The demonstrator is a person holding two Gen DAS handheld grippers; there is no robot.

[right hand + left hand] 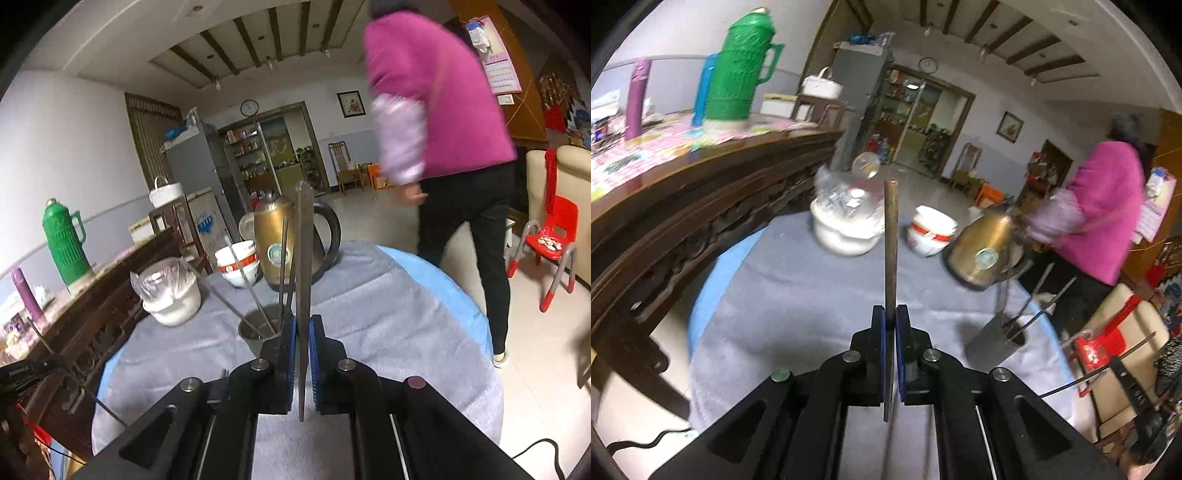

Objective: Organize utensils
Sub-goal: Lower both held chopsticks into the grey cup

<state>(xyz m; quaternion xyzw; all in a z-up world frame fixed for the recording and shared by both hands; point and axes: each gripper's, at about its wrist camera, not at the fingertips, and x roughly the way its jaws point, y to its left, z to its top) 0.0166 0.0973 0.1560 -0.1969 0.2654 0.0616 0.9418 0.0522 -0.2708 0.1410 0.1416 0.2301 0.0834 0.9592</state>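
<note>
**Utensil sorting at round table: both grippers loaded, holder part filled**

The setting is a lived-in room with a beamed ceiling and a carved dark-wood sideboard [683, 206]. Work takes place on a round table [388, 332] under a soft grey cloth laid over a blue cover. A person in a pink top [436, 92] stands at the table's far side, blurred.

The left gripper [891, 325] has its blue-padded jaws closed narrow on a slim brownish flat utensil [891, 236], which projects straight ahead past the fingertips and runs back between the arms. What kind of utensil it is cannot be told. The right gripper [303, 332] is likewise clamped tight on a flat grey metal utensil [303, 240], its blunt end forward. Holding each piece lengthwise along the fingers appears meant to let it be tipped end-first into a container.

That container is a cylindrical metal utensil holder [997, 341] standing on the cloth, near the right gripper and just beyond its tips in the right wrist view. Several thin rod-like utensils [1039, 314], probably chopsticks, already lean in it. The task is judged partly done.

Beyond the holder stand a brass-coloured kettle [275, 243], a red-banded white bowl [238, 262] and a white pot [173, 299] covered with crinkled clear plastic.
</note>
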